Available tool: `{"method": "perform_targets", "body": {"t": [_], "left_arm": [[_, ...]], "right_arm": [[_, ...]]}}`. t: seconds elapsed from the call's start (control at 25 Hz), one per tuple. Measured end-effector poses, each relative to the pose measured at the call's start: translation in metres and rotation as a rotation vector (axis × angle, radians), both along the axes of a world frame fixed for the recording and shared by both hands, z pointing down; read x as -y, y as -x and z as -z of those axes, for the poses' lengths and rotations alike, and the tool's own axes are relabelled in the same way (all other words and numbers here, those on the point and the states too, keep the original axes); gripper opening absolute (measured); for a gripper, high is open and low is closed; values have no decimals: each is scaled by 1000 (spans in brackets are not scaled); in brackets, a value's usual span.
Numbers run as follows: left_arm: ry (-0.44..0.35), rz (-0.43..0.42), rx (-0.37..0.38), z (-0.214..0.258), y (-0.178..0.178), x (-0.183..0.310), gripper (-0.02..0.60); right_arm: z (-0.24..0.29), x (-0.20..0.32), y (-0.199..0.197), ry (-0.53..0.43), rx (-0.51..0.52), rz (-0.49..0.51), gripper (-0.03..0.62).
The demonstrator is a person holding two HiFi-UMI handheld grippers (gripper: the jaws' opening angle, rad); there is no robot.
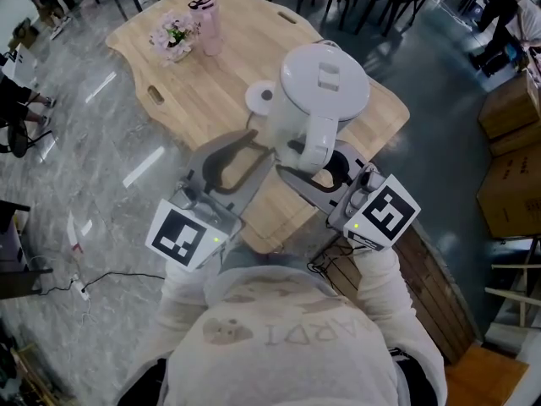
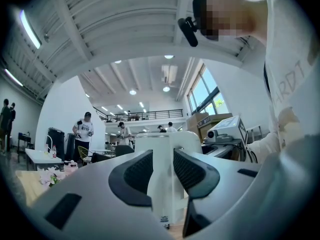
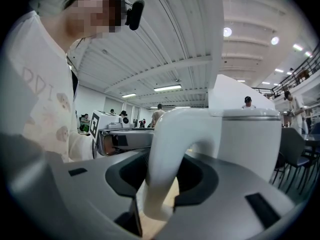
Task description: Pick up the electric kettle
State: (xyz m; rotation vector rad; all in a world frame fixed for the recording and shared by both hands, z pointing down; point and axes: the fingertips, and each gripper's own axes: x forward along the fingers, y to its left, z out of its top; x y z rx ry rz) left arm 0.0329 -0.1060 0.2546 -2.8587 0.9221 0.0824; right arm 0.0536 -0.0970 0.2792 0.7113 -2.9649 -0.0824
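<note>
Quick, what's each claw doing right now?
Left claw: open, gripping nothing, tips by the white plastic electric kettle.
Right claw: closed on the kettle's curved white handle.

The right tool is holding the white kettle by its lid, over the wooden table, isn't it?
Not the lid. The right tool is shut on the white kettle by its curved handle, as the right gripper view shows; the lid is untouched. The kettle is indeed over the wooden table.
</note>
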Motion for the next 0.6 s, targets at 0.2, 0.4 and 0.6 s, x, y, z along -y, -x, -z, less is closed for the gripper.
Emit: {"method": "perform_targets", "body": {"t": [0.2, 0.4, 0.6], "left_arm": [[3, -1, 4, -2, -2, 5, 109], [26, -5, 5, -4, -3, 6, 109], [51, -5, 17, -7, -4, 6, 109]], "right_arm": [[-2, 0, -3, -9, -11, 2, 150], [-3, 0, -4, -15, -21, -2, 150], [-2, 0, -5, -22, -11, -4, 150]]}}
